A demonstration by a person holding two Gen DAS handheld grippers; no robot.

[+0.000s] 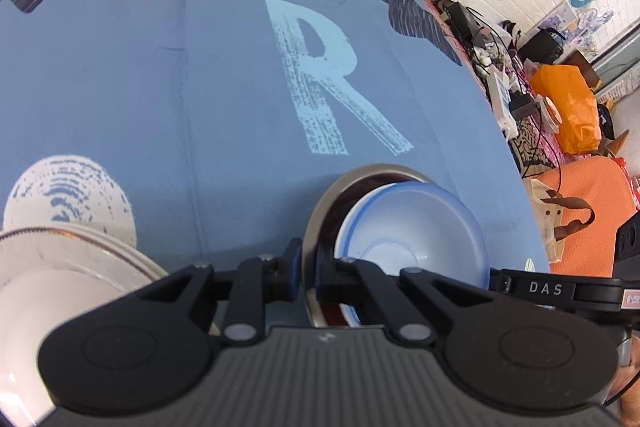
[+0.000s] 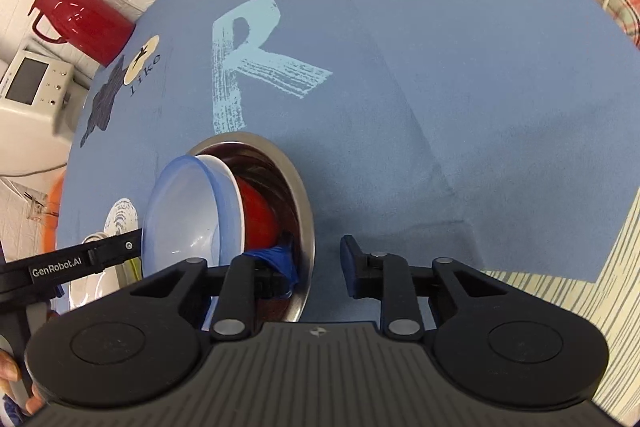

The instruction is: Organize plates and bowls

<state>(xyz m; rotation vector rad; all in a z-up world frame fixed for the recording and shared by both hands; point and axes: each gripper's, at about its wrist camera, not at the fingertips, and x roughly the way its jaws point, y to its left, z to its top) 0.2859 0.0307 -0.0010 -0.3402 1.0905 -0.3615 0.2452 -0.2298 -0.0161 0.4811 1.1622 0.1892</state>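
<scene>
Right wrist view: right fingers (image 2: 316,269) stand spread astride the steel bowl's (image 2: 298,187) near rim, left fingers (image 1: 308,267) pinch its opposite rim, blue bowl (image 2: 180,203) nested inside, toward the surface's (image 2: 440,107) near edge.

both wrist cameras look steeply down, close over the blue-clothed desk (image 1: 120,87). the left tool's view faces the steel bowl (image 1: 320,211) from its left, the right's from its right; both share the printed "r" (image 2: 248,63).

Steel bowl (image 2: 298,195) tilted on its side, blue bowl (image 2: 184,211) nested within
</scene>
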